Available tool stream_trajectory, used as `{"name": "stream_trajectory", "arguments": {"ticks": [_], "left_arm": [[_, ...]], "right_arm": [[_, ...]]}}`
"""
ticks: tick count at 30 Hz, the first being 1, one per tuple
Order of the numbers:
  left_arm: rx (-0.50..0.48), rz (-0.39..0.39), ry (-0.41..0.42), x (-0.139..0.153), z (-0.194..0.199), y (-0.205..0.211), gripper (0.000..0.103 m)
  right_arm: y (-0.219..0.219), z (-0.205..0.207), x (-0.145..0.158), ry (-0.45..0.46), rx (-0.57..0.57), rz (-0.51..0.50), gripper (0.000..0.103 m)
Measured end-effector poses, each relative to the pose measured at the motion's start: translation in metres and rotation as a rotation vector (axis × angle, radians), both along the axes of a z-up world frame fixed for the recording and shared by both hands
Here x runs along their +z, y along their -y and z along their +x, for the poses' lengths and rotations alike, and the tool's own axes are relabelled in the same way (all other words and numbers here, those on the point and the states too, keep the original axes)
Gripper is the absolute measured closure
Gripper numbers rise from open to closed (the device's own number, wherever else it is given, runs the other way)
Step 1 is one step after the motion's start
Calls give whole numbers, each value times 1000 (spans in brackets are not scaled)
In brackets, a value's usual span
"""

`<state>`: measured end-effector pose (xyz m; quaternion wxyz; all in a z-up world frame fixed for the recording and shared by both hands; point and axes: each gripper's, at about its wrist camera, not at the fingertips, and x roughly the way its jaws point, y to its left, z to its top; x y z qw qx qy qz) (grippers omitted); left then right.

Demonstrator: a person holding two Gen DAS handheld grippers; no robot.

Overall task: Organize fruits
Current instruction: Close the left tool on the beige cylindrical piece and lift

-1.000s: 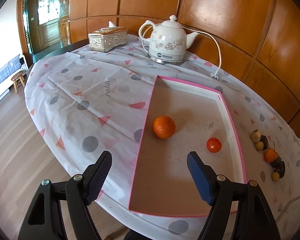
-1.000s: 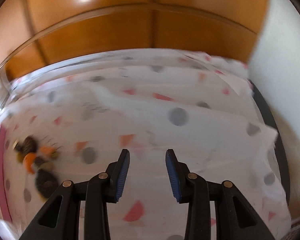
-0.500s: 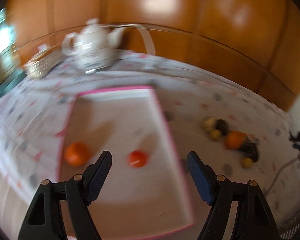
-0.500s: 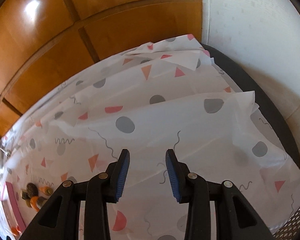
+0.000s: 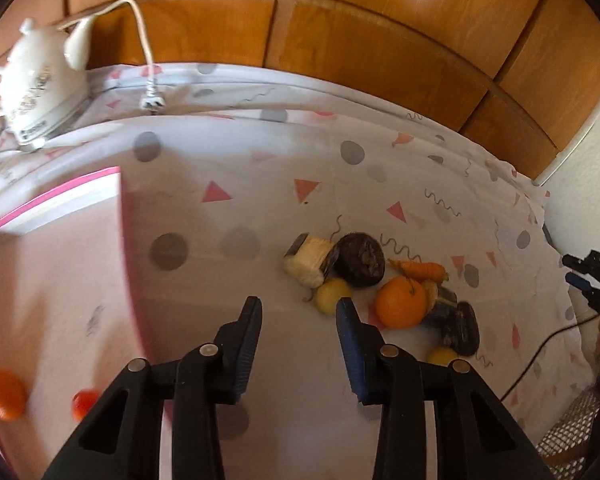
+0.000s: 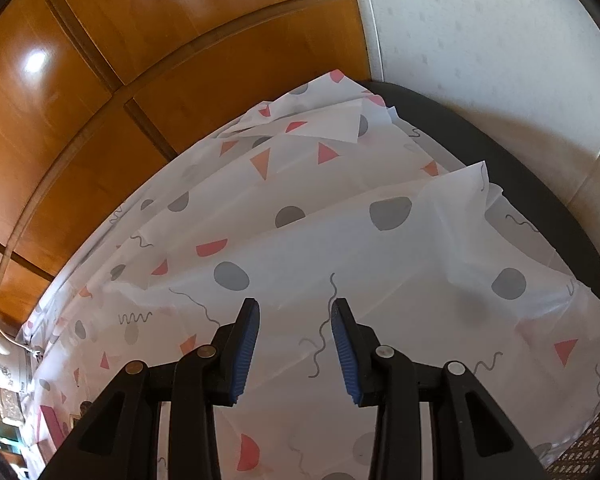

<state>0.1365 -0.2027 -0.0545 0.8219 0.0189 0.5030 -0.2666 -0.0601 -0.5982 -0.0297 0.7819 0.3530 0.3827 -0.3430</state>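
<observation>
A pile of produce lies on the patterned cloth in the left wrist view: an orange [image 5: 400, 307], a small yellow fruit [image 5: 331, 295], a dark round piece [image 5: 360, 258], a pale cut chunk [image 5: 306, 262], a carrot [image 5: 422, 269] and another dark piece [image 5: 462, 328]. My left gripper [image 5: 298, 306] hovers just short of the yellow fruit, its jaws closing with nothing between them. To the left, the pink-rimmed tray [image 5: 60, 196] holds an orange [image 5: 5, 394] and a small red fruit [image 5: 85, 402]. My right gripper [image 6: 296, 306] hangs over bare cloth, narrowly open and empty.
A white teapot [image 5: 32, 84] with its cord and plug [image 5: 152, 100] stands at the back left. Wood panelling runs behind the table. In the right wrist view the folded tablecloth [image 6: 340, 240] ends at the dark table edge [image 6: 540, 184] by a white wall.
The left view has swung right from the tray to the produce pile, and its jaws have narrowed a lot. The right view rolled toward the table's far corner, with the same gap.
</observation>
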Motion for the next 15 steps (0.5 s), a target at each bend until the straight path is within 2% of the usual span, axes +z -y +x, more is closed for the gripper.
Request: {"name": "stream_trajectory", "arguments": {"ticks": [3,9,13,15], "left_arm": [[-19,-6,-18,-6,13,11,51],[-29,17,-41,-25,36,31,50],[-38,8,-46,-31,36,32,67],[-34,3,-40,-29,32,28,67]], "right_arm": [[-2,3,0,2,15,3,65],[-7,8,-2,2,42,8,65],[-10,12,-4,-2,61,4,65],[-10,12,-3,-2,60,-2,65]]}}
